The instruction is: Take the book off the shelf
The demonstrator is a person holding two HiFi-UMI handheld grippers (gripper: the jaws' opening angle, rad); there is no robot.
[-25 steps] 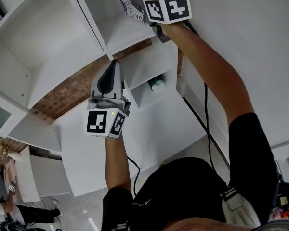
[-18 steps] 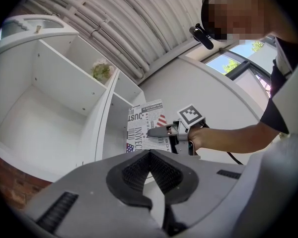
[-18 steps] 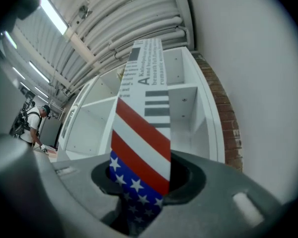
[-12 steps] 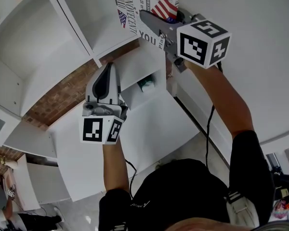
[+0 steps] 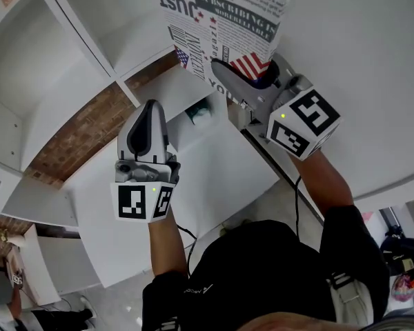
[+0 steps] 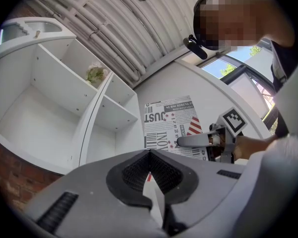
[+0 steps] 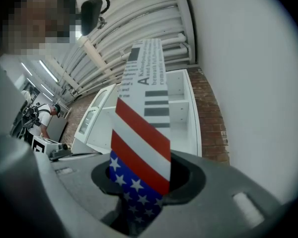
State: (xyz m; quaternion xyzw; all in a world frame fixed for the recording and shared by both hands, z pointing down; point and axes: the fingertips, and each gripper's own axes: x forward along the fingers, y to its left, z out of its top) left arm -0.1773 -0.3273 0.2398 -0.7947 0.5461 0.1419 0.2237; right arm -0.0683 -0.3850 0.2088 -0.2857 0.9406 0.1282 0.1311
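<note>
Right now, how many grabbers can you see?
2. The left gripper sits low in front of the white shelf, shut and empty; the right gripper is higher, clamped on the book.

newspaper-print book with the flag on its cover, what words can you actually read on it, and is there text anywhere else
"JUST": large letters on the cover of the black-and-white newspaper-print book.
"SUBSCRIBING IS": headline on the same cover.
"A": large letter on the book's narrow edge, right gripper view.
Smaller print on the book: too small to read.
Cubes on the left gripper and right gripper: square patterns, no words.
</note>
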